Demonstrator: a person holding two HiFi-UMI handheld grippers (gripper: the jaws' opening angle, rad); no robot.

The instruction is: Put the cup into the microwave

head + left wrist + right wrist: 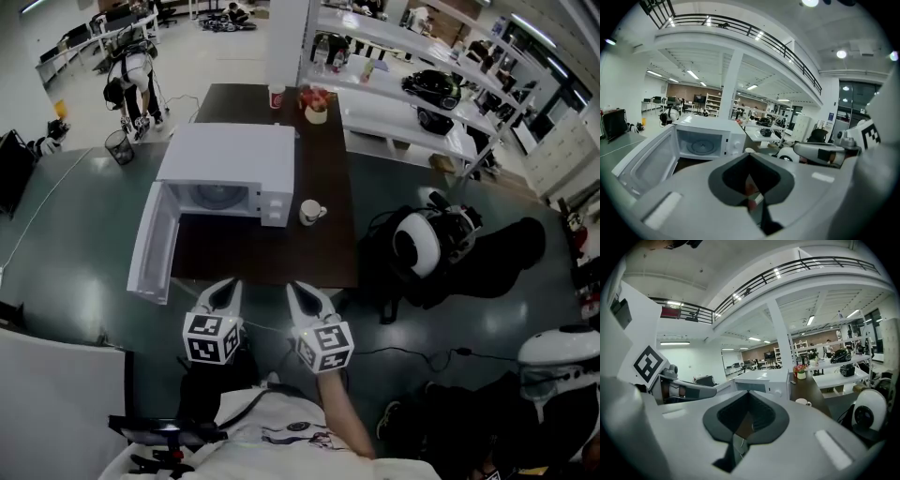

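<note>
Task barely begun. Small white ceramic cup (310, 213) sits on long dark brown counter (281, 258), just right of boxy white microwave (225, 164), whose door (153, 246) is already open. Left tool (229, 286) and right tool (294, 289) are both pinched together, empty, near counter's front edge. Grasping and placing remain.

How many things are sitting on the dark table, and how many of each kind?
Microwave: 1
Cups: 2, the white mug and the red-banded cup
Flower pot: 1
Total: 4
</note>
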